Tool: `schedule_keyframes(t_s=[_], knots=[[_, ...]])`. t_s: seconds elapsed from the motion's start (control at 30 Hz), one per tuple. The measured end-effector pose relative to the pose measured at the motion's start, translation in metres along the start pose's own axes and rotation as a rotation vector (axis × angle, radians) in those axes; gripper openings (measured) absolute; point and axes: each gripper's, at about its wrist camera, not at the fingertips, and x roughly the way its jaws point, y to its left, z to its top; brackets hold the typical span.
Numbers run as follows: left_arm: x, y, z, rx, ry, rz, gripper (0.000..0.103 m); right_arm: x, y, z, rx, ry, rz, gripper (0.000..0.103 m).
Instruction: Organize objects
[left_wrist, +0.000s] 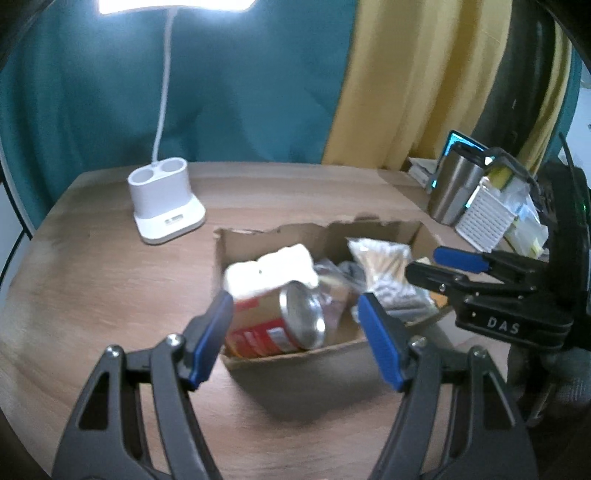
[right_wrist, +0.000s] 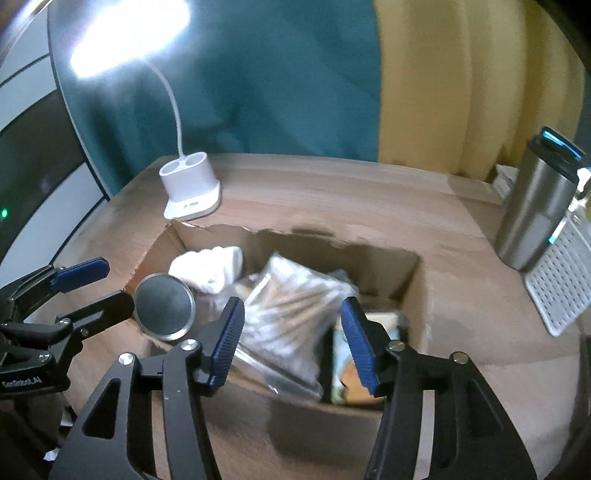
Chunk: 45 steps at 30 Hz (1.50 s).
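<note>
Both grippers hang open and empty over a torn cardboard box (left_wrist: 332, 236) at frame centre. The left gripper (left_wrist: 295, 328) frames a tipped can (left_wrist: 277, 325); gripped on its curved side, it might slip. The right gripper (right_wrist: 291, 339) frames a bag of sticks (right_wrist: 291, 306). Only the right view shows a colourful packet (right_wrist: 354, 369) lower right.

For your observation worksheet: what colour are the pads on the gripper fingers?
Blue pads on black fingers, on both grippers; clearest in the right wrist view.
</note>
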Motion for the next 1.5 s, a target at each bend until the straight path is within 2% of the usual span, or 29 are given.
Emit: schedule_keyframes(t_s=[0.37,0.73,1.23,1.5], knots=[[-0.011,-0.03,-0.01,0.019,-0.001,-0.032,0.072,-0.033,-0.021,-0.027,0.037,-0.027,-0.051,0.058],[-0.03,-0.039,-0.026,0.033,-0.021,-0.052,0.072,-0.061,-0.017,-0.05,0.046,-0.048,-0.076,0.058],[-0.052,-0.031,-0.043,-0.003,-0.027,0.008,0.072,-0.078,-0.001,-0.068,0.041,-0.059,-0.073,0.058],[-0.055,-0.028,-0.047,-0.027,-0.032,0.01,0.072,-0.08,0.005,-0.074,0.025,-0.043,-0.07,0.058]])
